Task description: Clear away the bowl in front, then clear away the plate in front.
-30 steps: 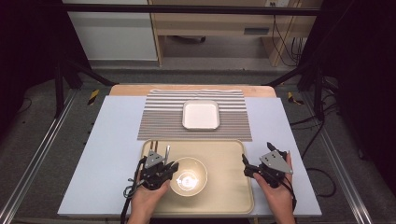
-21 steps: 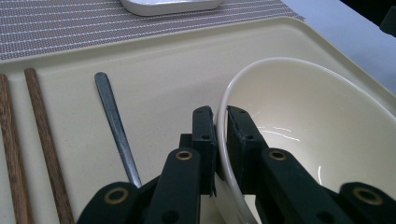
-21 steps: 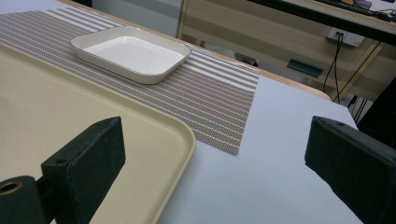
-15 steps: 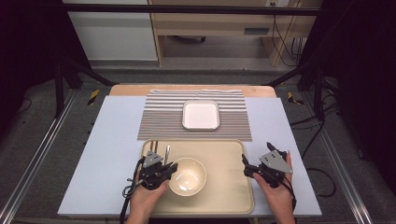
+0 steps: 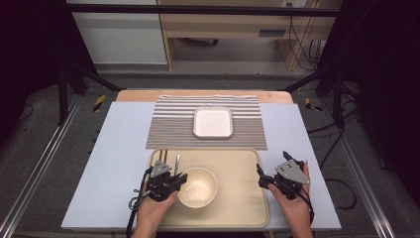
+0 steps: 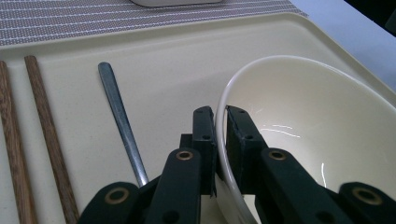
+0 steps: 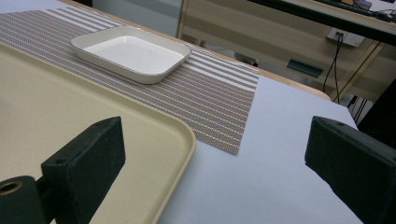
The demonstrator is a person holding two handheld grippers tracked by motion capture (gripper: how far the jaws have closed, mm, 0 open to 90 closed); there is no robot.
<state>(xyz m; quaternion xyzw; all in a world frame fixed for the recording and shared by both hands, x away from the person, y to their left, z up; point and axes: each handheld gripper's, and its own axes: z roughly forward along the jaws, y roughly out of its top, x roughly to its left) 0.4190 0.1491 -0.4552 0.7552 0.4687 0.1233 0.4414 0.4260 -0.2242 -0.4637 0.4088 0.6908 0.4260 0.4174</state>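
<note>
Your left tongs [image 6: 221,128] are clamped on the bowl [image 5: 197,187] rim, low centre of the high view, on the tray [image 5: 237,163]. Right tongs [image 5: 270,174] hang released. The bowl isn't lifted yet; moving it, probably to the mat [image 5: 173,124], remains.

Room is dim at the edges; the light falls mainly on the tabletop [image 5: 119,163], which has a pale blue-grey cover with a strip of bare wood showing along its far edge. Floor [image 5: 44,148] is grey, carpet-like. Black frame legs [image 5: 63,84] stand at left and right, with a dark bar [image 5: 208,9] running across the top. Metal rails [image 5: 37,168] lie on the floor along both sides of the tabletop. Behind it: a white panel [image 5: 119,34] at left and a light wooden desk [image 5: 237,25] at centre. Black cables [image 5: 302,39] hang down at the right rear, and more trail across the floor at right. Small yellow-black markers [image 5: 99,102] sit on the floor near the far corners.
</note>
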